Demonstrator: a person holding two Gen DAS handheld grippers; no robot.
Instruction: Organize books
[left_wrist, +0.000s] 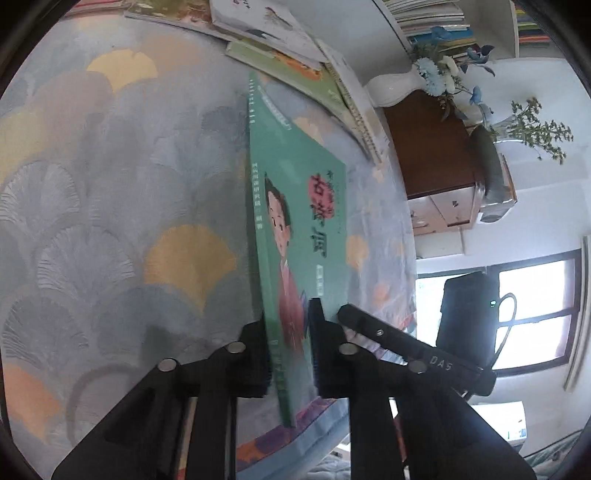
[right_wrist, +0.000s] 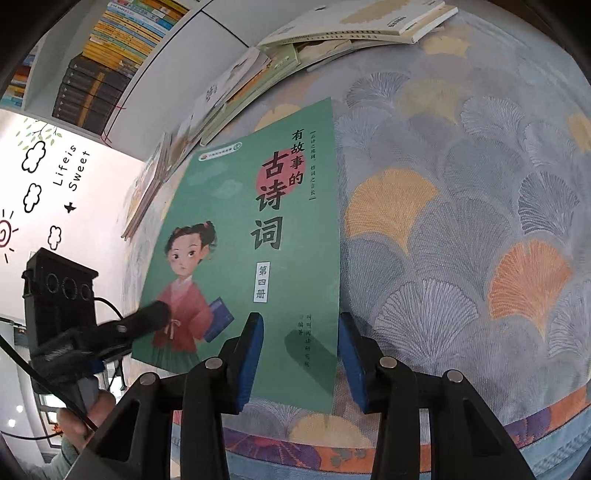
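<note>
A cloth with big fan-shaped leaves covers the desk, and a white wall with a shelf of books stands behind it. A green book with a girl on the cover lies in front of both claws, its near end at their tips. More books sit in a loose pile well past it, at the far side.

What could go wrong: the book is thin and held only at its near edge. If the left claw lifts fast, the book could bend or slip out and flop back on the cloth. The right claw could also bump it if it pushes in.

The left claw is clamped on the near edge of the green book, one finger on each side. The right claw has its jaws apart over the book's near right corner. It may be touching the cover, but that is hard to tell, and it is not squeezing it.
</note>
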